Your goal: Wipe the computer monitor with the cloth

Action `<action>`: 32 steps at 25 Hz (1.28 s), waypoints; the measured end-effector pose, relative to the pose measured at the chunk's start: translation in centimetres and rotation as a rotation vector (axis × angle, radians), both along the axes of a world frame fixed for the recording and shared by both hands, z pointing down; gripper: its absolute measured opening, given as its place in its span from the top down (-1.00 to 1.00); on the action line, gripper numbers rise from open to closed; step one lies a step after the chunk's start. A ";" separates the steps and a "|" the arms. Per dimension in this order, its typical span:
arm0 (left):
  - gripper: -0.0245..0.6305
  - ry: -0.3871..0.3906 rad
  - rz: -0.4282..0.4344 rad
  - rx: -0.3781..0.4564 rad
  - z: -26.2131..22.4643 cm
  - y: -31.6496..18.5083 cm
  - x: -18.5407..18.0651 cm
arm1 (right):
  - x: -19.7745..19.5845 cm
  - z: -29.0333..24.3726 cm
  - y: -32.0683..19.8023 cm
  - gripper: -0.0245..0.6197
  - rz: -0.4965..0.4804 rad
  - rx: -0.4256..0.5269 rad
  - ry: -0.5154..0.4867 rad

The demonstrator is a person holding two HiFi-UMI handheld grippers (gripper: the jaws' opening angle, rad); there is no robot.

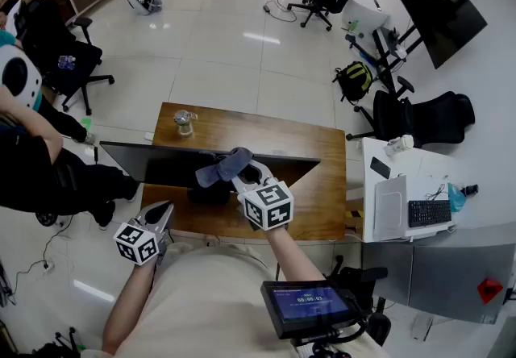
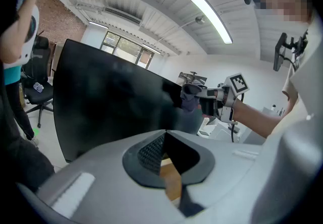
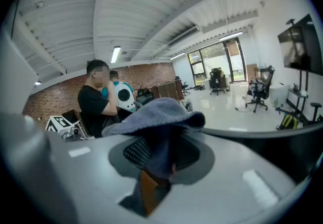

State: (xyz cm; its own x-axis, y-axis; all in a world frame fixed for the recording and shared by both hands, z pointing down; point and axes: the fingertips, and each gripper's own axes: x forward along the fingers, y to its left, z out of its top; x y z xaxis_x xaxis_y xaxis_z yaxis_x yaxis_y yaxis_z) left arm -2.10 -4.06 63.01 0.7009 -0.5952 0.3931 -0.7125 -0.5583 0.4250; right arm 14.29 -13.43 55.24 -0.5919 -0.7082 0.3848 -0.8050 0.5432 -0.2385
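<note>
The black computer monitor point(image 1: 161, 164) stands on a wooden table point(image 1: 322, 203); from the head view I look down on its top edge. A grey-blue cloth point(image 1: 224, 164) drapes over that edge near the middle, and my right gripper point(image 1: 242, 176) is shut on it. In the right gripper view the cloth point(image 3: 156, 112) covers the jaws, with the monitor's edge point(image 3: 298, 142) at the right. My left gripper point(image 1: 164, 210) hangs shut and empty in front of the screen's left half, apart from it. The left gripper view shows the dark screen point(image 2: 101, 102), the cloth point(image 2: 191, 96) and the left gripper point(image 2: 164, 134).
A glass jar point(image 1: 184, 121) stands on the table behind the monitor. A seated person point(image 1: 24, 147) and an office chair point(image 1: 64, 58) are at the left. A white desk point(image 1: 403, 179) with a keyboard point(image 1: 429, 213) stands to the right.
</note>
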 end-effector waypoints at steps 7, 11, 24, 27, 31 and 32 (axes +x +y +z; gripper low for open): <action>0.92 -0.003 0.008 -0.002 0.1 0.1 -0.2 | 1.8 0.1 0.2 0.63 0.035 0.001 0.007; 0.92 -0.003 0.013 -0.001 0.0 0.1 0.0 | 3.1 0.1 0.2 0.63 0.057 0.003 0.017; 0.92 -0.008 0.017 -0.003 -0.1 0.8 -0.1 | 9.7 0.3 0.7 0.63 0.176 0.000 0.054; 0.92 -0.009 0.014 -0.005 0.0 1.2 -0.3 | 11.1 0.3 0.9 0.63 0.205 0.005 0.062; 0.92 -0.008 0.010 -0.011 0.4 1.4 -0.3 | 13.2 0.4 1.0 0.63 0.244 0.006 0.071; 0.92 -0.008 0.010 -0.013 0.4 1.5 -0.2 | 13.7 0.4 1.1 0.63 0.254 0.005 0.073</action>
